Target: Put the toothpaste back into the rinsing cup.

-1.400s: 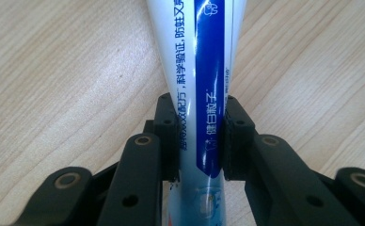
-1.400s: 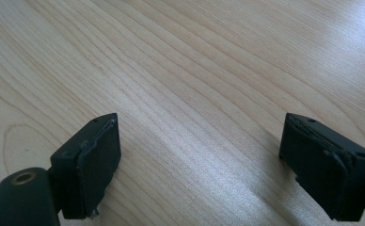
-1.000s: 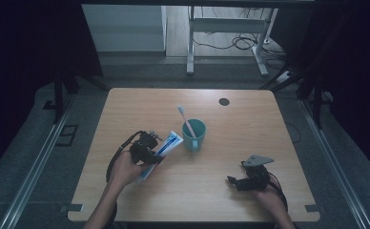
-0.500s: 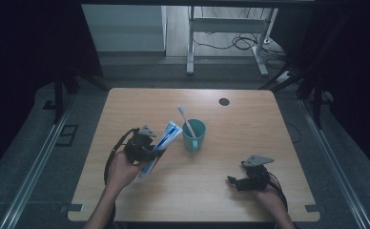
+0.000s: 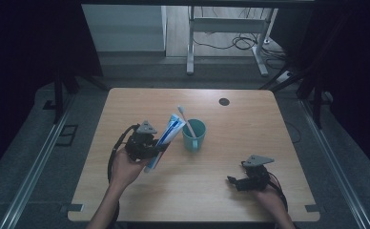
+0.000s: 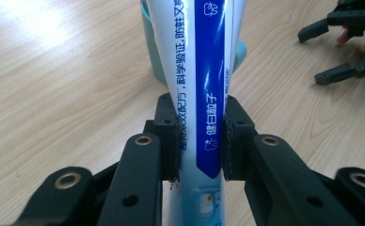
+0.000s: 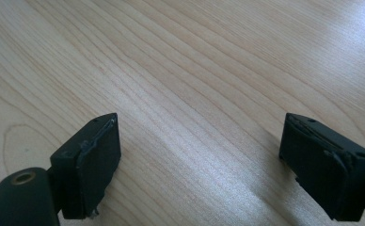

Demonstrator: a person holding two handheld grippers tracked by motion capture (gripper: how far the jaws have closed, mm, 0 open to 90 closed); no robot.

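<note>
From the high view: left claw [image 5: 150, 145] pinching a blue-and-white toothpaste tube [image 5: 166, 138] near its lower half, lifted clear of the worktop [image 5: 126, 102], long axis tilted, upper end aimed up and toward the rim of the teal cup [image 5: 194, 135], lower end hanging down toward the person. Could clip the toothbrush [image 5: 187, 121] already leaning in the cup, or knock the cup itself over, if brought across too low (upper end and brush look very close here, touching or not hard to tell). Right claw [image 5: 238, 181] resting well apart, near the right front of the worktop. From the left gripper view: pads pressed on both flat sides of the toothpaste tube [image 6: 204, 94], tube running straight away from the camera toward the cup [image 6: 239, 52]; soft, slick wall, so likely to slide or swivel in the pinch. From the right gripper view: right claw [image 7: 223, 160] spread wide, nothing between the pads, bare wood beneath.
</note>
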